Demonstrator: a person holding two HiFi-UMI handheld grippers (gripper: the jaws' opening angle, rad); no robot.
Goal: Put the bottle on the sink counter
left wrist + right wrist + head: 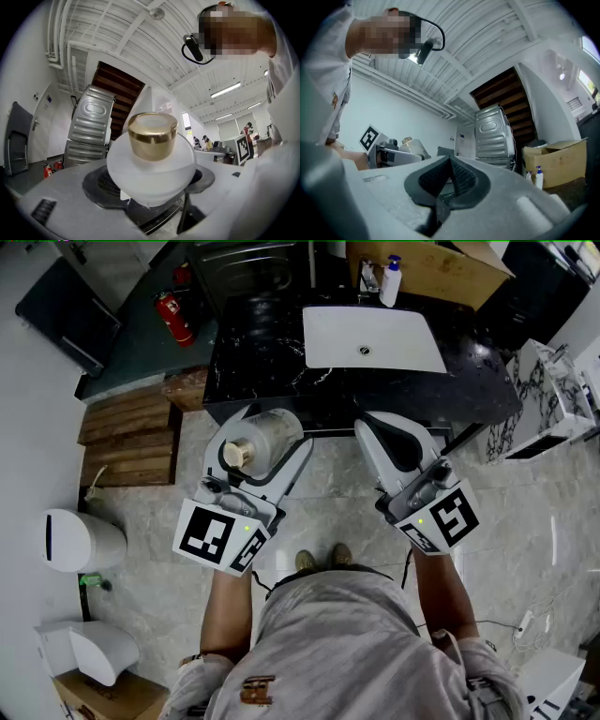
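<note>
The black marble-patterned sink counter (253, 367) stretches across the space just ahead of both grippers' tips, and its white rectangular basin (375, 338) lies beyond the right gripper, well forward of its jaws. A brown cardboard box (441, 273) stands at the far back of the counter, farther out along the same line from the right gripper. A stack of brown wooden planks (127, 437) lies on the floor out to the left of the left gripper, and a white rounded bin (80, 540) stands farther to its left, nearer the person. The left gripper (267, 432) is clamped on the frosted white round-shouldered bottle with a gold cap (152, 140): in the left gripper view the dark pads press against the bottle's wide body from both sides, and the cap is turned back toward the gripper's own body. In the head view the bottle is held in the air just short of the counter's near edge, not resting on it. The right gripper (450, 161) is empty, its jaws pressed together with nothing between them, and it hangs beside the left gripper, apart from the bottle. A red fire extinguisher (175, 318) lies well ahead and left of the left gripper. A small white spray bottle with a blue top (390, 282) stands behind the basin, far ahead of the right gripper.
</note>
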